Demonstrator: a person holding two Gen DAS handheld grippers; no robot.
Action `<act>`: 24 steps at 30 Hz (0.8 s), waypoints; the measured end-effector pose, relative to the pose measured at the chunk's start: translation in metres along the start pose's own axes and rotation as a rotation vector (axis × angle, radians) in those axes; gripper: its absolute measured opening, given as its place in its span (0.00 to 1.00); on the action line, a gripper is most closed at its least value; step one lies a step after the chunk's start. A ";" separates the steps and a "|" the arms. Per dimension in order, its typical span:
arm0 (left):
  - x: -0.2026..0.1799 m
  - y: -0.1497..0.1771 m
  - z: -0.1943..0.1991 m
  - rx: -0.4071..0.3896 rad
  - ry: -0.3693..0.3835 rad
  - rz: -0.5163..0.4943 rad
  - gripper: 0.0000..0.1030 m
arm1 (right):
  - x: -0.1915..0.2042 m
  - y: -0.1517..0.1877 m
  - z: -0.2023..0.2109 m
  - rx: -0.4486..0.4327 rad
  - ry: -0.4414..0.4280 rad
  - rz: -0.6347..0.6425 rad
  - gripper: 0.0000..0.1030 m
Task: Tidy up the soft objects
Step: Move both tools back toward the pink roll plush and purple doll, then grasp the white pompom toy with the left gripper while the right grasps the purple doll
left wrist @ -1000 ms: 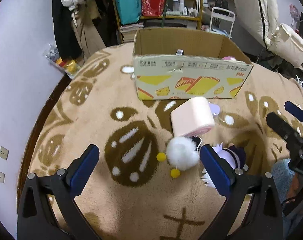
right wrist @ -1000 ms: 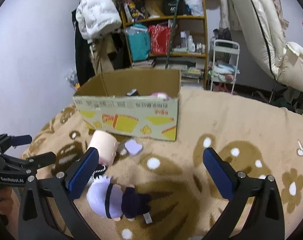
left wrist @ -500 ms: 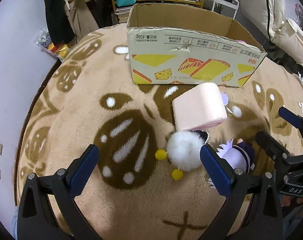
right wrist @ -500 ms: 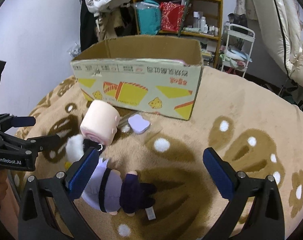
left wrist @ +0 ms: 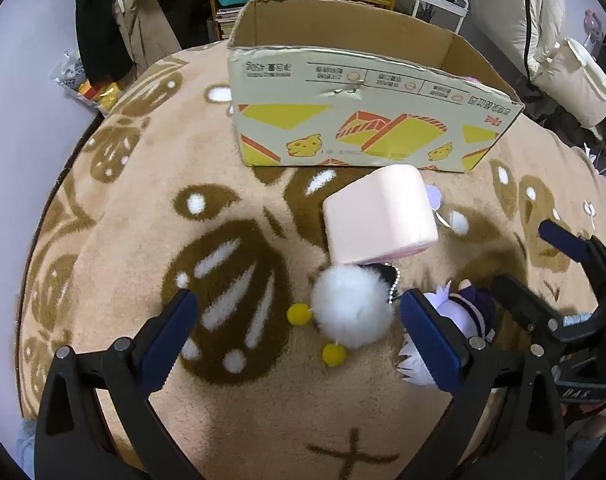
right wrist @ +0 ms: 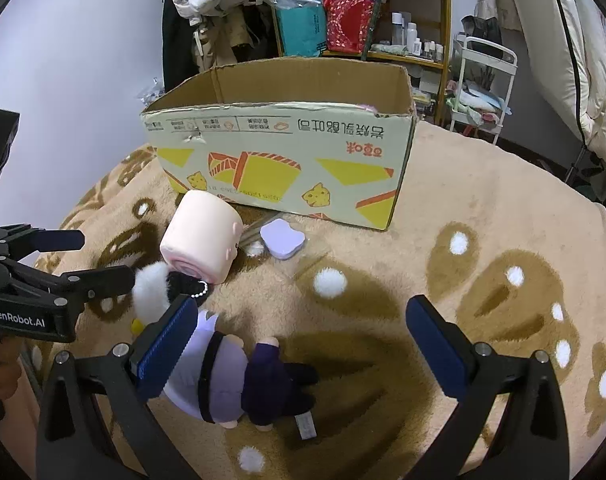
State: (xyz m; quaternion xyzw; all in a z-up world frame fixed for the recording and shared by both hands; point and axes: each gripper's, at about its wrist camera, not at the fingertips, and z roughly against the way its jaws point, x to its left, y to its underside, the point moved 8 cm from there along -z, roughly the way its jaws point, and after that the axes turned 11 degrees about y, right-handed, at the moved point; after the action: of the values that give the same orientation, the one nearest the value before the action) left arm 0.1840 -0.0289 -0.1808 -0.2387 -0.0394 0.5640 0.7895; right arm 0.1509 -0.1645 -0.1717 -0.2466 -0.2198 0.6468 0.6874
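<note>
We hold our left gripper [left wrist: 299,334], jaws apart, over the fluffy white pompom [left wrist: 351,306], and our right gripper [right wrist: 301,346], jaws apart, over the purple-clad plush doll [right wrist: 231,380].

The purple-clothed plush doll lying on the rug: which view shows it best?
The right wrist view: the purple-clothed plush doll lies nearly whole below the camera, body, limbs and tag visible. In the left wrist view the doll is mostly hidden behind a blue finger pad.

Even, moderately bright indoor light from overhead; soft shadows fall beneath the cardboard box [right wrist: 279,168]. Strong fisheye curvature and dark vignetting at the corners; focus sharp, without glare.
</note>
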 end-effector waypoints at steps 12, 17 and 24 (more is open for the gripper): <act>0.002 0.001 -0.015 0.043 0.011 0.024 0.97 | 0.022 0.008 -0.004 0.026 -0.023 0.089 1.00; -0.005 0.003 -0.023 0.069 0.027 0.011 0.97 | 0.034 0.013 -0.002 0.043 -0.061 0.108 1.00; -0.008 0.006 -0.035 0.097 0.036 0.023 0.97 | 0.047 0.025 -0.011 0.099 -0.090 0.139 1.00</act>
State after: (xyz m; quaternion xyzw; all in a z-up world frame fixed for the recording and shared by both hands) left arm 0.1873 -0.0462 -0.2129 -0.2108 0.0048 0.5700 0.7941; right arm 0.1412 -0.1168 -0.1970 -0.1978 -0.2008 0.7135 0.6415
